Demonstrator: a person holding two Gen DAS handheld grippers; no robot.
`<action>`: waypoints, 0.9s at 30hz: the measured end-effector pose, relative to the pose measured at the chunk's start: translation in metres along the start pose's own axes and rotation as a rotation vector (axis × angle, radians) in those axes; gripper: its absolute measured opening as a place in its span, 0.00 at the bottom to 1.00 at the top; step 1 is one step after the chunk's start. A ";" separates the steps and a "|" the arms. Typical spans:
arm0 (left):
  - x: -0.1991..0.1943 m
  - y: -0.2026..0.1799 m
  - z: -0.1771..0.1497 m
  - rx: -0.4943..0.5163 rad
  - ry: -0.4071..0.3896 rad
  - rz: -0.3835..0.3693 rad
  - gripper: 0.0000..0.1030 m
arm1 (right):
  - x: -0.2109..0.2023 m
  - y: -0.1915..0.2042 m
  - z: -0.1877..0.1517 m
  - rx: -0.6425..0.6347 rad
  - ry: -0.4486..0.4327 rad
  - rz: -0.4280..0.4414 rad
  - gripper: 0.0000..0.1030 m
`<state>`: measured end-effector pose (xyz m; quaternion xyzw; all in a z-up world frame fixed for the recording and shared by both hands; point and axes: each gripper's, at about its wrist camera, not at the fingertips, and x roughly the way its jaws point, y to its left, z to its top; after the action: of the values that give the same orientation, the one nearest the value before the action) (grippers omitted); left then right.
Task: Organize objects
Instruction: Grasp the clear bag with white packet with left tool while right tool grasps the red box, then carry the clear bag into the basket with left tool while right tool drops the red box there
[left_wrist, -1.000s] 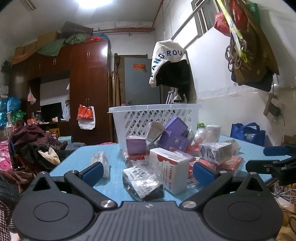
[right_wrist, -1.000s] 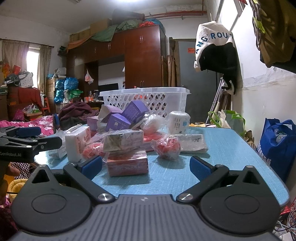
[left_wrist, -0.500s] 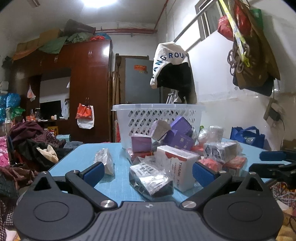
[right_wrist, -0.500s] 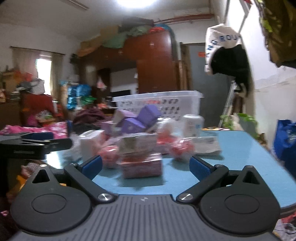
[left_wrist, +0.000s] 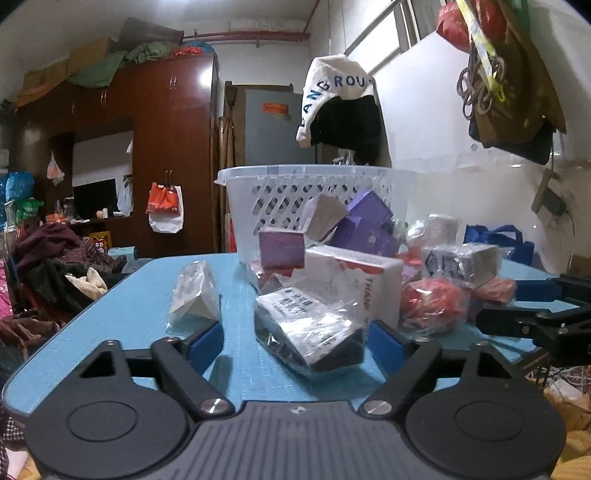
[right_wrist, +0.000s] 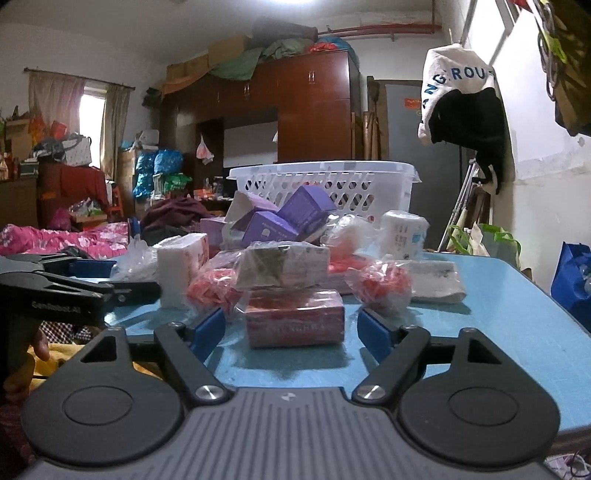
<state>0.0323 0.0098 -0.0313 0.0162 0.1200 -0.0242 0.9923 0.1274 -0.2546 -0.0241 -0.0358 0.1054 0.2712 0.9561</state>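
Red box (right_wrist: 294, 322) in clear wrap, front of white basket (right_wrist: 325, 184) | right gripper (right_wrist: 291, 330) jaws closing, box between, pads not yet touching | left gripper (left_wrist: 295, 341) closing round film-wrapped pkt (left_wrist: 310, 332) | likely light, stiff, slippery film; take by short ends

Both wrist cams sit low at near bench (left_wrist: 236, 295) edge, facing white basket (right_wrist: 325, 184); left cam further left; shared: pile, basket.
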 end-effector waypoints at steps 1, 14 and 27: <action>0.001 0.001 -0.001 -0.002 0.001 0.001 0.76 | 0.000 0.000 -0.001 -0.003 0.004 -0.001 0.78; -0.008 0.006 -0.001 0.006 -0.040 -0.026 0.39 | -0.025 -0.016 0.004 0.016 -0.029 -0.030 0.60; -0.009 0.011 0.009 -0.012 -0.070 -0.018 0.38 | -0.039 -0.045 0.008 0.013 0.025 -0.149 0.60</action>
<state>0.0262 0.0205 -0.0201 0.0082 0.0855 -0.0330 0.9958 0.1195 -0.3118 -0.0075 -0.0405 0.1160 0.1983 0.9724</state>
